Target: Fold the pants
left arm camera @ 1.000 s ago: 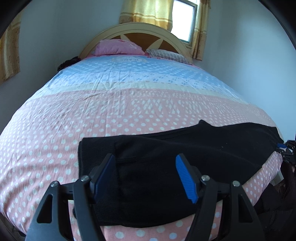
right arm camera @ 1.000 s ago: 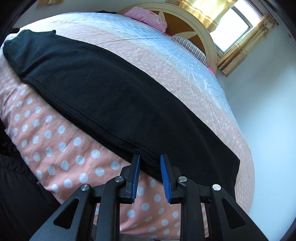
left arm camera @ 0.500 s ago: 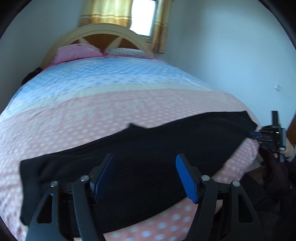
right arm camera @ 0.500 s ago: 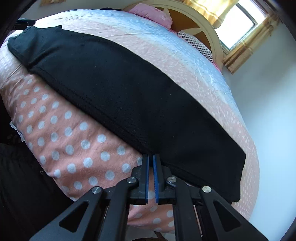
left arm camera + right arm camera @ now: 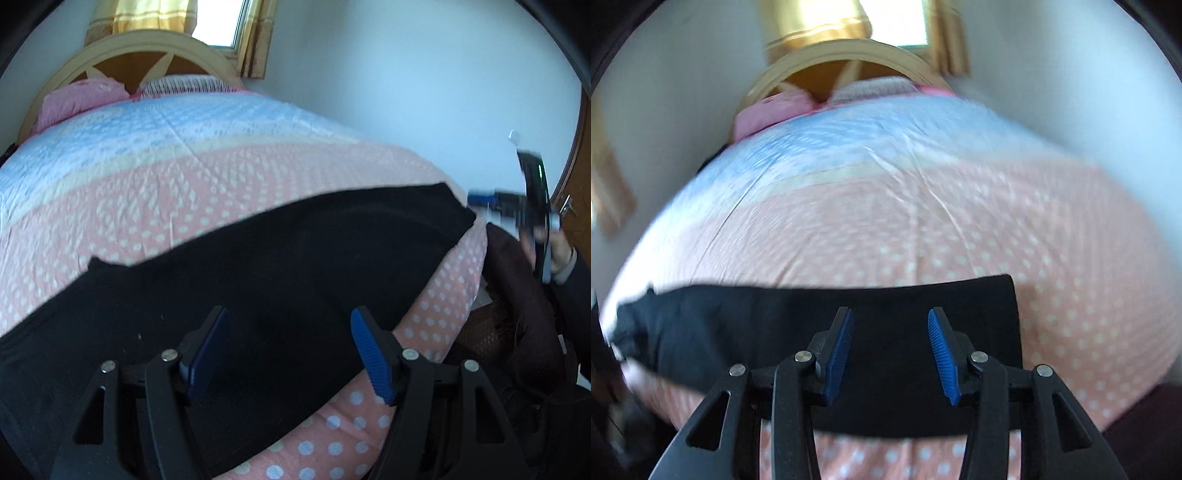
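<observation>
Left wrist view: one pair of black pants [image 5: 258, 280] lies flat in a long band across the near, pink dotted end of the bedspread [image 5: 207, 184], running from the lower left edge up to the right-hand corner of the bed. The left gripper [image 5: 288, 350] hovers over the band's middle with its two blue pads set wide apart and nothing clamped between them; dark cloth fills the gap behind them. At the band's far right end, the right gripper [image 5: 480, 199] appears blurred, just beside the cloth's corner, carried by a hand [image 5: 557, 251]. Two pillows [image 5: 85, 99] rest against one arched wooden headboard [image 5: 147, 48]. Right wrist view: the same pants [image 5: 775, 325] stretch leftward from a squared end, which sits directly below the right gripper [image 5: 890, 350]. Its jaws are opening, the pads well apart and gripping nothing. The bedspread [image 5: 960, 221] and headboard [image 5: 846, 59] are motion-blurred.
</observation>
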{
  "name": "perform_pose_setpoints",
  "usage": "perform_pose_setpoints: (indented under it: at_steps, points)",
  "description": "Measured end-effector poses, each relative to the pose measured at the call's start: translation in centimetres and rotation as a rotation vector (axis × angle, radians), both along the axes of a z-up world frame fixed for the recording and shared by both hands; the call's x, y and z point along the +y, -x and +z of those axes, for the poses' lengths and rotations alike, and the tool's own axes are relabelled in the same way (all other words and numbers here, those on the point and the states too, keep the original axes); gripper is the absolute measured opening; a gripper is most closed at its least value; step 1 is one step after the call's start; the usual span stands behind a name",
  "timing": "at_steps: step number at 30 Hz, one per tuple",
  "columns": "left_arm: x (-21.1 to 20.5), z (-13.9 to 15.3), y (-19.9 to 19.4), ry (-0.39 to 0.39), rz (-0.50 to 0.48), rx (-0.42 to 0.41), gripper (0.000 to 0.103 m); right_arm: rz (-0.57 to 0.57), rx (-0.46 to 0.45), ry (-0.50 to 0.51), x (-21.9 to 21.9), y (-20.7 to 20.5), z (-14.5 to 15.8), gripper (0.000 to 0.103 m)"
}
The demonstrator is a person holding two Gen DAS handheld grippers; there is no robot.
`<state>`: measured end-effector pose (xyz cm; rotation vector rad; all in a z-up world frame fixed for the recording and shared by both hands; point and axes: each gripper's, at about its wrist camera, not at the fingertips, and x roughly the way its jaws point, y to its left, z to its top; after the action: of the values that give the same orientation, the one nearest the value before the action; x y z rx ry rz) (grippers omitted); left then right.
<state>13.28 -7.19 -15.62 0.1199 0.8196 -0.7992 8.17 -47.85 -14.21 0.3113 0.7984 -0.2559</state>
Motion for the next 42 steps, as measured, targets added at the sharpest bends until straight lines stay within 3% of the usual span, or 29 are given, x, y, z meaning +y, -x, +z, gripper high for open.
perform_pose_setpoints:
  at_steps: [3, 4, 6, 9, 13, 15, 17, 20, 24, 27, 32, 38, 42]
  points:
    - [0.1, -1.0, 0.1, -0.041, 0.007, 0.033, 0.071, -0.086, 0.066, -0.045, -3.1, -1.2, -2.7, 0.042]
    - [0.2, -1.2, 0.3, -0.044, 0.009, 0.031, 0.071, -0.096, 0.03, -0.092, -3.6, -0.9, -2.7, 0.042]
    - [0.5, -1.2, 0.7, -0.048, 0.007, 0.024, 0.071, -0.098, 0.02, -0.082, -3.1, -0.4, -1.9, 0.042]
    - [0.2, -1.3, 0.9, -0.068, 0.002, 0.013, 0.071, -0.085, 0.024, -0.009, -0.8, 1.5, -0.3, 0.043]
    - [0.7, -1.2, 1.3, -0.075, -0.002, 0.008, 0.071, 0.031, 0.02, -0.037, 1.6, 4.5, 0.5, 0.043]
    - [1.6, -0.9, 1.5, -0.069, 0.006, 0.008, 0.071, 0.045, 0.074, -0.03, 2.2, 4.8, -1.0, 0.043]
    - [2.8, -0.6, 1.5, -0.068, 0.029, -0.003, 0.071, 0.049, 0.189, -0.023, 2.3, 4.5, -3.9, 0.044]
    - [4.7, -0.3, 1.3, -0.069, 0.066, -0.017, 0.071, 0.054, 0.184, 0.02, 3.1, 4.6, -3.4, 0.044]
    - [8.0, -0.2, 0.6, -0.095, 0.164, -0.038, 0.071, 0.102, 0.078, 0.01, 5.4, 3.8, 0.6, 0.044]
    - [11.4, 0.2, 0.3, -0.101, 0.259, -0.052, 0.071, 0.24, -0.002, -0.025, 9.6, 0.8, 3.9, 0.044]
    - [17.4, 0.4, 0.0, -0.145, 0.408, -0.093, 0.071, 0.467, -0.007, -0.104, 18.7, -8.5, 5.7, 0.044]
    - [20.1, -1.1, -0.3, -0.091, 0.478, -0.066, 0.071, 0.643, 0.039, -0.216, 30.1, -18.0, 4.7, 0.044]
    - [18.9, -2.4, -0.2, -0.152, 0.443, -0.103, 0.077, 0.691, 0.111, -0.311, 36.3, -22.4, 2.1, 0.044]
